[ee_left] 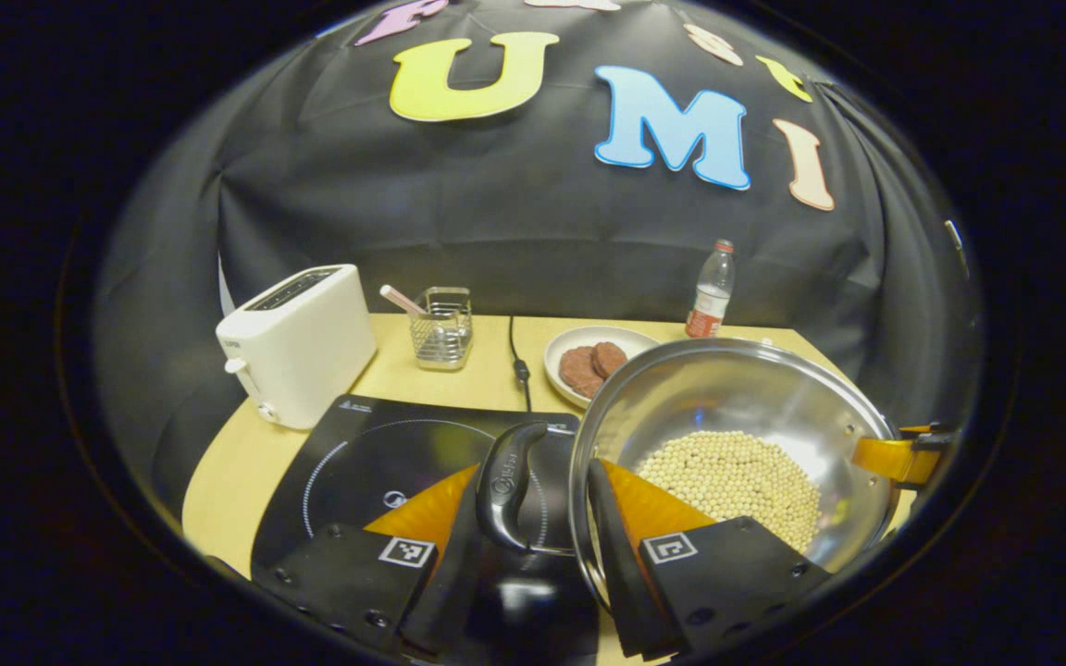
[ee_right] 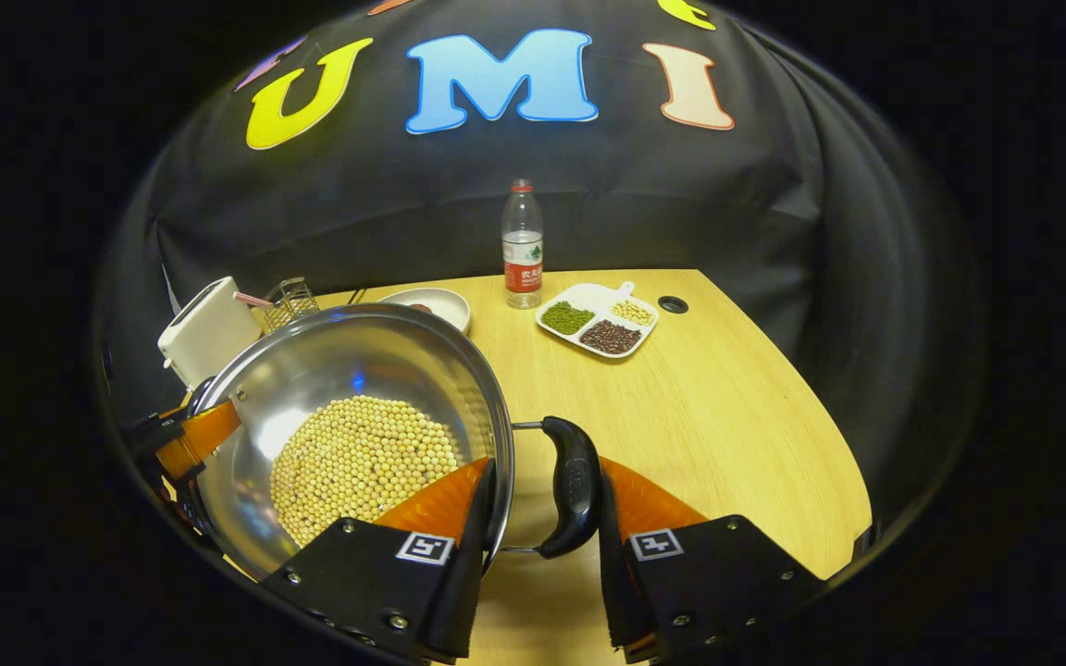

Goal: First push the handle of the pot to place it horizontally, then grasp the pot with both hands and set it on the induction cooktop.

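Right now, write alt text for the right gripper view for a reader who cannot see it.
The right gripper straddles the black side handle of a shiny steel pot holding pale yellow beans. Beyond, on the light wooden table, stand a clear plastic bottle and a white divided tray.

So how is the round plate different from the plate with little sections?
The round plate is one open dish; the sectioned tray is squarish with dividers. The round plate holds two brown patties; the sectioned tray holds three kinds of beans. Both are white and sit on the wooden table.
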Motion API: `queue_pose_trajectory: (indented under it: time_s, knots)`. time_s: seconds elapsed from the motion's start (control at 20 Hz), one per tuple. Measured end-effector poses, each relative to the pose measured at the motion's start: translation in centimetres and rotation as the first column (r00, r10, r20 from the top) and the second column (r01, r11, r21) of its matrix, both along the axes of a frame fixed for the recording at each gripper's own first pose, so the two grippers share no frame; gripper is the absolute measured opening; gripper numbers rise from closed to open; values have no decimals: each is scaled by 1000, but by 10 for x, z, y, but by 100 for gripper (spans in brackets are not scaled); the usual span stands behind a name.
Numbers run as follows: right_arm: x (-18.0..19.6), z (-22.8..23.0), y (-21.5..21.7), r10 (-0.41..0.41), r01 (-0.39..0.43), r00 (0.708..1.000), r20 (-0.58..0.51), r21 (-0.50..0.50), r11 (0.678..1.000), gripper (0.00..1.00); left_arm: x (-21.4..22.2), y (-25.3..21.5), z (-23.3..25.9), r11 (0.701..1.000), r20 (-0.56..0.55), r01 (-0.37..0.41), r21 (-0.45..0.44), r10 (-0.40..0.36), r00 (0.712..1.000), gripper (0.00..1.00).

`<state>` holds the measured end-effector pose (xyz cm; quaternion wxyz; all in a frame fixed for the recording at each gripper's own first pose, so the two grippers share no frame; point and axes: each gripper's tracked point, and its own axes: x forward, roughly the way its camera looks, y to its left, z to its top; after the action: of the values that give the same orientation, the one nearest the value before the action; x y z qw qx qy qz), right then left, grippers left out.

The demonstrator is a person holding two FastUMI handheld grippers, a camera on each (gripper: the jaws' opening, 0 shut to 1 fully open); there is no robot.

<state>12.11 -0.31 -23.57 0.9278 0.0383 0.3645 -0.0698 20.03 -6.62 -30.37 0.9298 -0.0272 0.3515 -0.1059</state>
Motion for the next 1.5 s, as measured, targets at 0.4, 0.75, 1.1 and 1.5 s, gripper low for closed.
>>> queue_pose_trajectory:
  time_s: [0.4,0.75,1.1,1.5]
  knots:
    - [8,1,64,-10,10,1000,3,7,1000,54,16,66,-4,1000,3,0,8,0,1000,63]
    - [12,-2,114,-35,35,999,14,21,999,54,34,114,-8,1000,16,11,19,-11,1000,63]
    - [30,-6,166,-2,2,1000,13,35,999,54,45,172,-16,998,12,-38,43,38,999,64]
    - [41,-16,204,37,-37,999,5,44,998,54,50,217,-31,994,-7,-88,64,89,996,68]
